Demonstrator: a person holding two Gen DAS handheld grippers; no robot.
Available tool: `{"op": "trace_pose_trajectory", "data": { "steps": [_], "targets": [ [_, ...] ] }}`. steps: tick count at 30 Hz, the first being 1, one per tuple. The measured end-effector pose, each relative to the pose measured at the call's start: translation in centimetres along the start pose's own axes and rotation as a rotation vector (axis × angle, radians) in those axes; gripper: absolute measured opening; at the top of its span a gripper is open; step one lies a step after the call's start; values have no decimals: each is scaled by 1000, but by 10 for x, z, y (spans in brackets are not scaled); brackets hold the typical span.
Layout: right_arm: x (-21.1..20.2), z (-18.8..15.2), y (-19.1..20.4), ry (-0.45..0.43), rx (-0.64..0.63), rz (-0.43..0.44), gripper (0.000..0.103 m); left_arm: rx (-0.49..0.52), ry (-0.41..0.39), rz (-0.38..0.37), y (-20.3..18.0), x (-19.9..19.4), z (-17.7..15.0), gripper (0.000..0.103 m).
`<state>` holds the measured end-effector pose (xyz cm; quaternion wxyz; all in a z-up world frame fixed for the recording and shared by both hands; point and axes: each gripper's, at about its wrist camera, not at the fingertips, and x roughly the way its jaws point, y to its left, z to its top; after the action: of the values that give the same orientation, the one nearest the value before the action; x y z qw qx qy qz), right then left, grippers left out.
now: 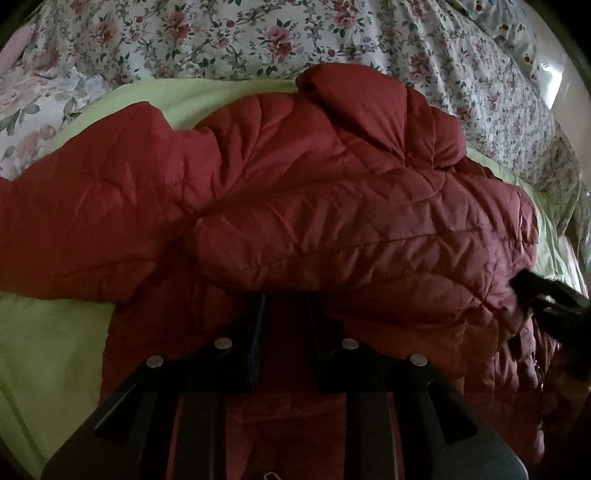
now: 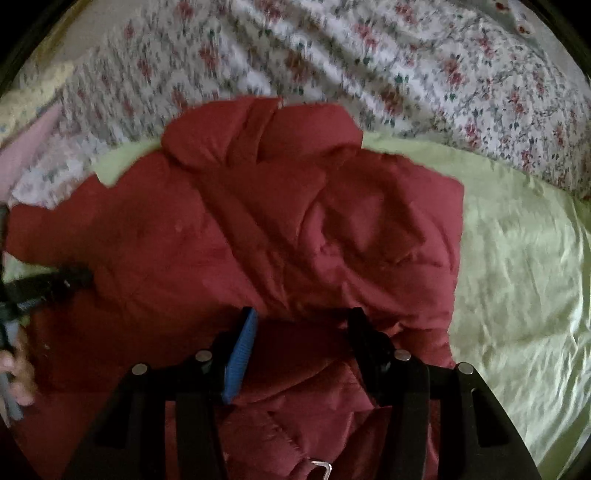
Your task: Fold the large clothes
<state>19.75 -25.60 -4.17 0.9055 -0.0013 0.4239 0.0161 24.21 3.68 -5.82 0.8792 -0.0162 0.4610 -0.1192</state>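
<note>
A big puffy red coat (image 1: 314, 206) lies bunched on a light green sheet (image 1: 44, 339) over a flowery bed cover (image 1: 221, 33), and the left tongs (image 1: 284, 306) poke under its fold, maybe pinching it.

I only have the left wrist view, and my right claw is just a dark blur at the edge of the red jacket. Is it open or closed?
Observer: In the right wrist view the right claw is open, with its fingers spread wide over the red jacket.
Operator: Is anything pinched between them?
Observer: No. Jacket fabric shows in the gap, but the fingers stand well apart and are not closed on it.
Operator: What lies to the right of the jacket on that side?
Observer: The jacket's edge ends there, and beyond it is the green sheet.
</note>
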Motion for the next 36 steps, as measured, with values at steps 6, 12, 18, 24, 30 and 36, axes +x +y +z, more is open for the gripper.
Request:
{"op": "trace_pose_trajectory", "data": {
  "steps": [6, 12, 18, 24, 30, 36],
  "targets": [
    [20, -5, 2, 50, -34, -38, 56, -42, 6, -20, 5, -1, 1, 22],
    [-5, -2, -5, 30, 32, 9, 56, -136, -16, -73, 22, -31, -2, 43],
    [-56, -7, 2, -19, 57, 99, 59, -245, -64, -56, 61, -66, -18, 65],
    [-102, -35, 10, -54, 92, 165, 66, -405, -78, -7, 132, -84, -38, 70],
    [-122, -59, 18, -40, 111, 184, 66, -576, -146, 122, 215, -103, -43, 80],
    [-134, -71, 29, -32, 92, 178, 66, -741, -223, 257, 298, -114, -33, 80]
  ]
}}
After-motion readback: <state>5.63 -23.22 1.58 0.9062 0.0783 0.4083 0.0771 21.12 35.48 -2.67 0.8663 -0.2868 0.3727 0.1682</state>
